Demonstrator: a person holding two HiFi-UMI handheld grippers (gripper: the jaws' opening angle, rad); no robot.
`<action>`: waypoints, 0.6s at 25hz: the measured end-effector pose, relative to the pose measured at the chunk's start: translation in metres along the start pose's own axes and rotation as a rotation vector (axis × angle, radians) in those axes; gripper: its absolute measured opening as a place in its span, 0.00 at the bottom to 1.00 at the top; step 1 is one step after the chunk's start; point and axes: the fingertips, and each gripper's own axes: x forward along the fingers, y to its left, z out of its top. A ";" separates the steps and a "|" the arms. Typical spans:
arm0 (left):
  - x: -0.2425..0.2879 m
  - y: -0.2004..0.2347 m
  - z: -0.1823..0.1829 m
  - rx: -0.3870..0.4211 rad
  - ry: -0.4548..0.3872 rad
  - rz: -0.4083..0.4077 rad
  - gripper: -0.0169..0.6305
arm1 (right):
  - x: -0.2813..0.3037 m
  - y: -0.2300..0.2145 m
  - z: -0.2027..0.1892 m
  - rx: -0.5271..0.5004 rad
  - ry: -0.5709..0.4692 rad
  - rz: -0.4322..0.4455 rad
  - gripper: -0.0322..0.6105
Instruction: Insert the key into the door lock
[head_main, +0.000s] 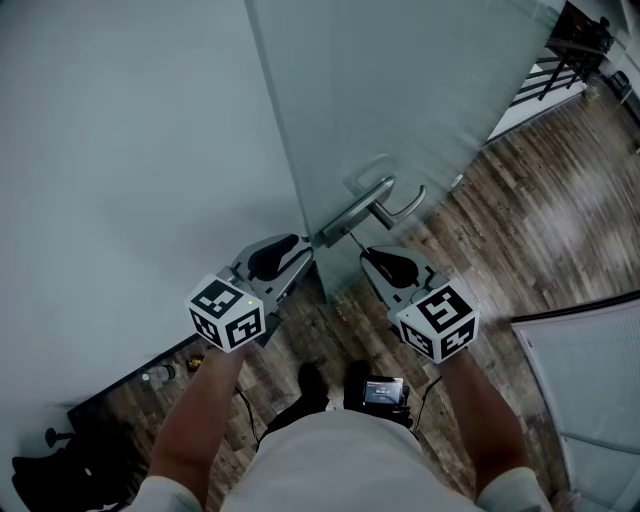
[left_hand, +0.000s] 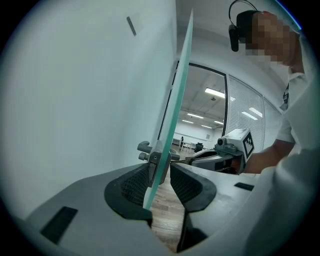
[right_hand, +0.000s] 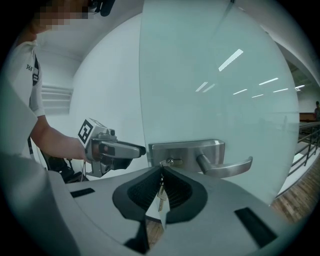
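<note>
Pinches with the right gripper (right_hand: 161, 169) a small silvery key (right_hand: 160, 197): jaws drawn almost fully together, ribbed black rubber pads (right_hand: 142, 192) meeting at the tips, flat metal hanging in the narrow slot between them. Holds that pinched tip just beside the round lock cylinder (right_hand: 171, 161), at the left end of a brushed-steel rectangular lock plate (right_hand: 192, 149); cannot tell from any view whether the blade has entered the keyhole. Shows a curved, satin-finished lever handle (right_hand: 227, 168) reaching right from the same plate. Carries all this on a frosted, pale green glass door (right_hand: 215, 85), smooth and glossy, streaked with reflected ceiling lights.

Straddles the door's thin green edge with the left gripper (left_hand: 160, 166), jaws standing wide apart. Leaves a strip of floor visible between the glass and the right-hand pad, so no squeeze on the pane; cannot tell whether the other pad touches it. Points toward a small grey metal fitting (left_hand: 154, 159) clamped on the door edge, just past the fingertips.

Seen from the head view: both grey moulded gripper shells close together, one on each side of the door edge, each ending at the hand in a black-and-white marker cube (head_main: 228, 312). Below, dark wood-grain plank floor (head_main: 520, 210); to the left, a plain matte pale wall (head_main: 120, 150).
</note>
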 end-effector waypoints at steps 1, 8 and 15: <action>0.000 -0.001 0.000 -0.001 -0.001 -0.004 0.22 | 0.000 0.000 0.000 -0.002 0.000 0.003 0.10; 0.003 -0.002 0.003 0.006 -0.005 -0.013 0.22 | 0.002 0.000 0.002 -0.013 -0.001 0.021 0.10; 0.004 -0.001 0.002 0.010 -0.007 0.009 0.23 | 0.003 0.000 -0.001 -0.017 -0.002 0.040 0.10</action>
